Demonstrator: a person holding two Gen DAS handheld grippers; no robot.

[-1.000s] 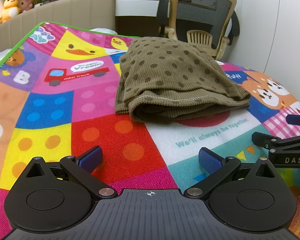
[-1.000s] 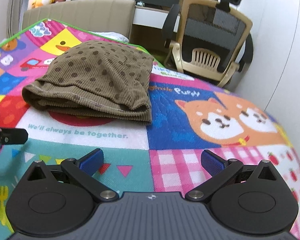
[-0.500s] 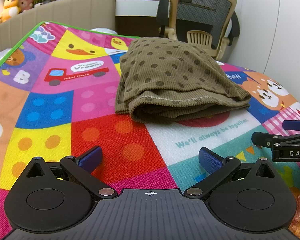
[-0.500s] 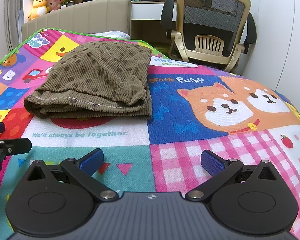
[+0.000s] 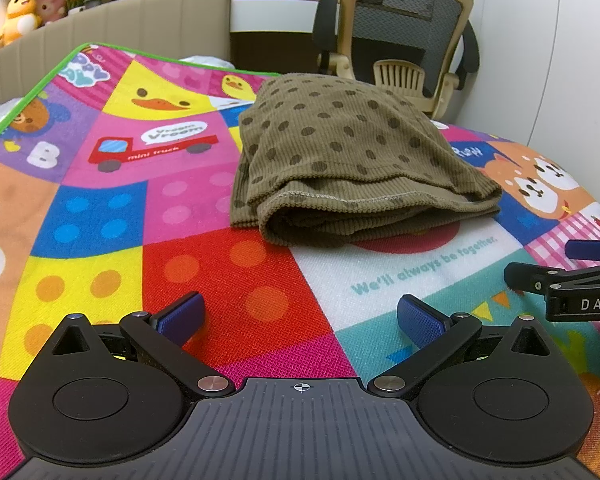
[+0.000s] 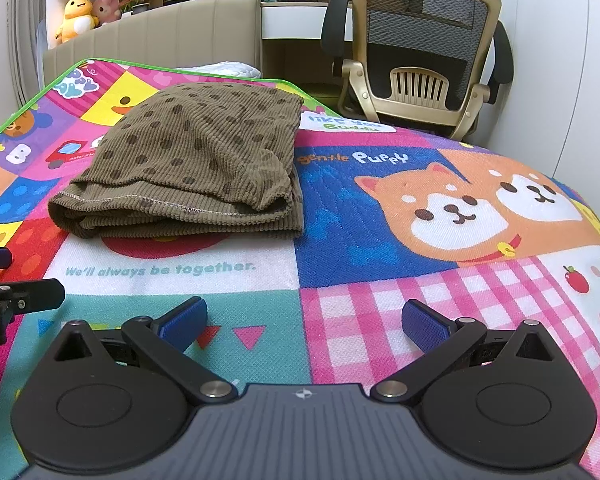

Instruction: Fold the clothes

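A brown dotted garment [image 5: 352, 160] lies folded into a thick bundle on a bright children's play mat [image 5: 100, 208]. It rests on the mat just beyond the white panel that reads "We'll always be together", and its stitched hem runs along the near edge of the top layer. To the garment's right on the mat is the blue panel with two orange puppy faces [image 6: 488, 208]; to its left is the pink panel with a small red truck [image 5: 156, 152].

The left hand-held gripper [image 5: 300, 316] sits low over the red dotted panel, in front of the garment and clear of it, with its blue-padded fingers [image 5: 180, 316] spread wide and nothing between them. The right hand-held gripper [image 6: 304, 322] is likewise spread wide and empty, in front of the garment and to its right, over the teal and pink checked panels. Each one shows at the edge of the other's view, so the two are side by side.

Beyond the garment, past the far edge of the mat, stand a beige padded headboard [image 6: 172, 32] and a mesh-backed office chair [image 6: 420, 40]. Soft toys [image 6: 76, 12] sit on a shelf behind the headboard.
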